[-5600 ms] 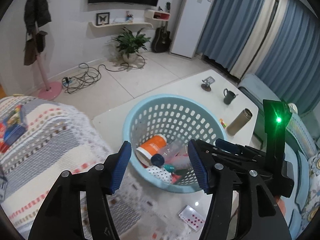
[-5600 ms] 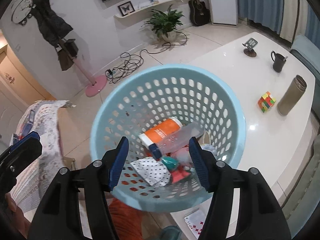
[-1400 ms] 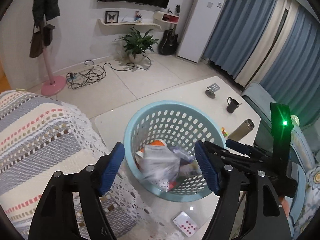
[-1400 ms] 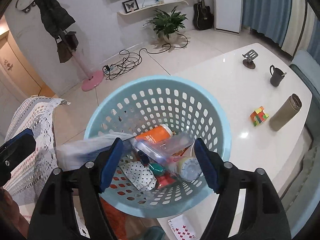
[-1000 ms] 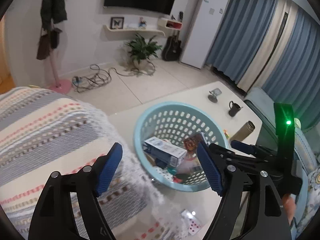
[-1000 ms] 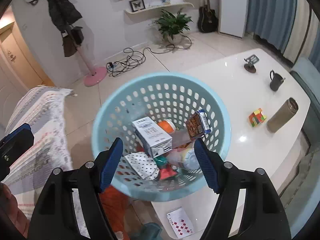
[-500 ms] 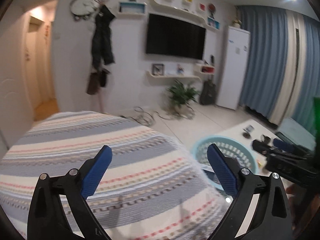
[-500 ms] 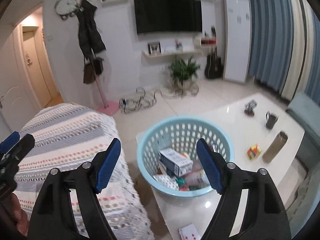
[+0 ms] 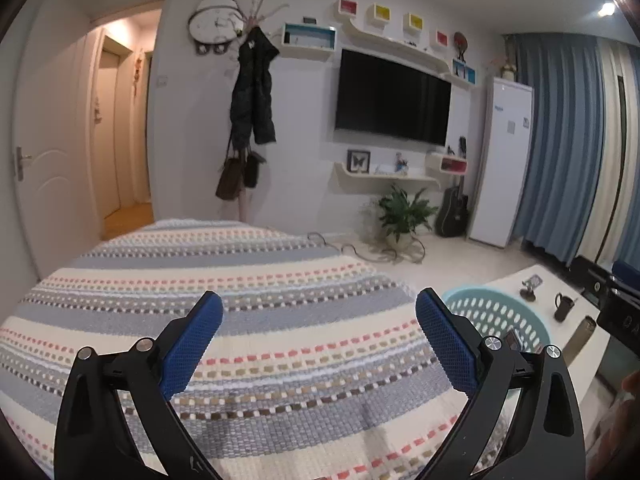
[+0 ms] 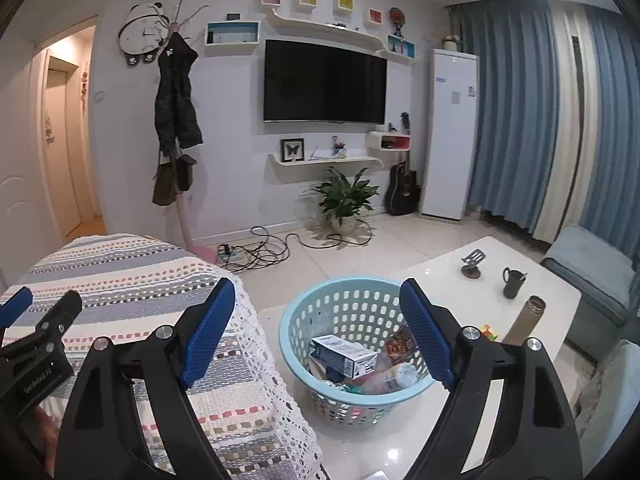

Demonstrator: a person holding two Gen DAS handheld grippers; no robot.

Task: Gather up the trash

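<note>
Wall: black television (image 10: 325, 82), butterfly frame (image 10: 292, 149) on the shelf below it.
Left of the television: dark coat (image 10: 176, 98) on a pink stand, panda clock (image 10: 141, 38) beside it.
Floor: potted plant (image 10: 345, 196), guitar (image 10: 404, 184) leaning by a white fridge (image 10: 450, 132), tangled cables (image 10: 264, 250).
Right side: blue curtains (image 10: 516, 112).
Foreground: striped knitted cover (image 9: 248, 308).
Counter (image 10: 448, 280): dark mug (image 10: 512, 280), brown flask (image 10: 524, 320), colour cube (image 10: 489, 330), phone stand (image 10: 472, 264).

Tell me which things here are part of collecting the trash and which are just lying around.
Part of the job:
light blue basket
white and blue carton in it
snack packet in it

Just lying about:
black mug
tan flask
colour cube
phone stand
striped blanket
</note>
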